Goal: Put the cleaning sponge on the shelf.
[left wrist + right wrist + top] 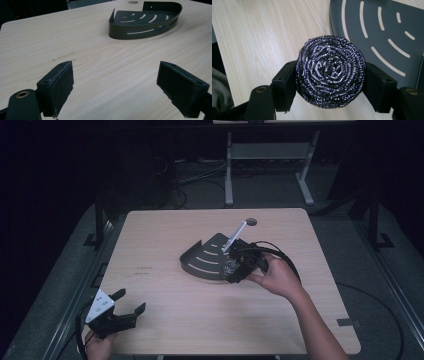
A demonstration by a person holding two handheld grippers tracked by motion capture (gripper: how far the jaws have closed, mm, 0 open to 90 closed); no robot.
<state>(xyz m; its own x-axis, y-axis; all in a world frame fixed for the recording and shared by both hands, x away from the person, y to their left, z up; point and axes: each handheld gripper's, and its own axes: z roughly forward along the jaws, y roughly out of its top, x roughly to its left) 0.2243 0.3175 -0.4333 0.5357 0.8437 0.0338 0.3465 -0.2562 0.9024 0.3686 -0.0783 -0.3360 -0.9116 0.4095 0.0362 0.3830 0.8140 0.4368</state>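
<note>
- two jaws of the right gripper (329,85) press on a steel scourer (330,71), one on each flank, so the ball is squeezed and carried off the table (165,320).
- in the right gripper view the scourer hangs at the near rim of the rack (384,32), partly over the bare wood and partly over the rack's edge.
- in the high view the right gripper (235,270) sits at the rack's (202,262) right side, with the hand (277,277) behind it.
- the rack is a dark, slotted corner shelf with a low curved wall; its floor looks empty in the left gripper view (145,21).
- a white stick (234,236) shows just beyond the rack, by a hole in the table; what it is i cannot tell.
- the left gripper (125,310) rests well apart from the rack, toward the table's near-left corner, jaws spread wide and holding nothing.
- judgement: the pick-up looks done; what is left is moving the scourer over the rack's floor, lowering it and letting go.
</note>
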